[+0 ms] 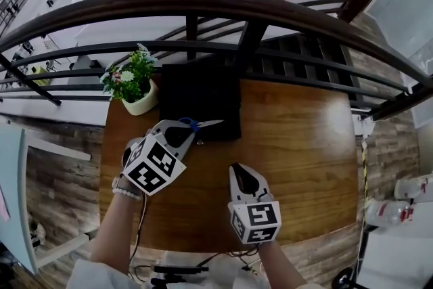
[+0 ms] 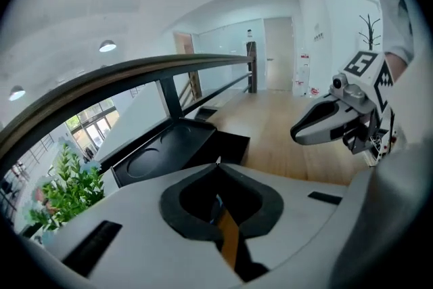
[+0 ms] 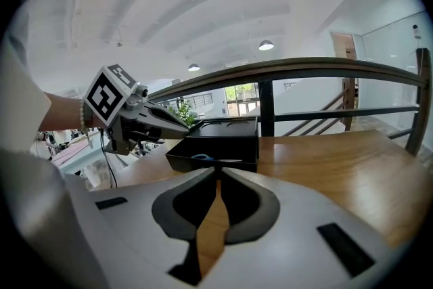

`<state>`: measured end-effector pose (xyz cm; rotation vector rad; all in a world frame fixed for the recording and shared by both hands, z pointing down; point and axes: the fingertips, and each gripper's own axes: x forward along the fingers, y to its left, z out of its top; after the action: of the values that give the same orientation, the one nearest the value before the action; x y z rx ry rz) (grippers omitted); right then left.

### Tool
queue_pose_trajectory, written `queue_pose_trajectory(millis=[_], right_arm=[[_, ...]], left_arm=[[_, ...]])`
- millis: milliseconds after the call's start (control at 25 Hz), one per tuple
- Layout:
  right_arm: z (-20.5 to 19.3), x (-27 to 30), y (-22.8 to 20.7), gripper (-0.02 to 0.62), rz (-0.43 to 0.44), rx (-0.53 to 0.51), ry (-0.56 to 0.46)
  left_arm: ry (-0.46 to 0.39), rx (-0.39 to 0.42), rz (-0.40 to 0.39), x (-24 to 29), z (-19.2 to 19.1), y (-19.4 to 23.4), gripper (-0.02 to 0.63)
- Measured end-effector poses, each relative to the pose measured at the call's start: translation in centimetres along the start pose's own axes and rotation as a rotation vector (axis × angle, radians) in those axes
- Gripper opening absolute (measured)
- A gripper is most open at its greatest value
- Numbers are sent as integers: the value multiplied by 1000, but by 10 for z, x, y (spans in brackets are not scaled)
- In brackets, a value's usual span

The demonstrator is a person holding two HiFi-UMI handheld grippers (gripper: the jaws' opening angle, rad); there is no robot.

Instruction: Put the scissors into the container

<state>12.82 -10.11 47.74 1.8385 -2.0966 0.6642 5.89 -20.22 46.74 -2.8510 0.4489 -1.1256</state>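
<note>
The scissors [image 1: 203, 124], blue-handled with silver blades pointing right, lie at the front of the black container [image 1: 203, 88]; the right gripper view shows the scissors [image 3: 206, 159] low behind its front wall. My left gripper [image 1: 188, 129] is shut, its tip right beside the blue handle. In the left gripper view a blue sliver shows through the slit of the closed left gripper [image 2: 218, 166]; I see no grip on it. My right gripper [image 1: 235, 167] hovers shut over the wooden table [image 1: 298, 145], short of the container, with nothing in it.
A potted plant [image 1: 134, 81] in a white pot stands at the table's back left, beside the container. A dark railing [image 1: 203, 3] runs behind the table, with a drop to a lower floor beyond. Cables hang at the table's near edge.
</note>
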Motion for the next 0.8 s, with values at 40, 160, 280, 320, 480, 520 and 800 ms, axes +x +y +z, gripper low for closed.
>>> queue_pose_trajectory(millis=[40, 160, 280, 320, 480, 520, 800], right_arm=[[-1, -7, 1, 54, 1, -4, -7], [-3, -27, 6, 54, 2, -17, -30], [7, -45, 12, 54, 6, -29, -61], [9, -52, 15, 54, 7, -35, -72], [3, -86, 23, 54, 12, -48, -113], [3, -92, 25, 54, 14, -51, -123], [30, -139, 32, 54, 8, -73, -192]], left_arm=[[-23, -10, 9, -8, 2, -8, 18], [-84, -32, 35, -31, 8, -30, 18], [-134, -48, 54, -53, 17, -44, 18], [-151, -55, 61, -61, 19, -50, 18], [-239, -116, 97, -92, 21, -80, 18], [-252, -122, 110, -99, 20, -84, 17], [-324, -147, 156, -153, 39, -108, 17]])
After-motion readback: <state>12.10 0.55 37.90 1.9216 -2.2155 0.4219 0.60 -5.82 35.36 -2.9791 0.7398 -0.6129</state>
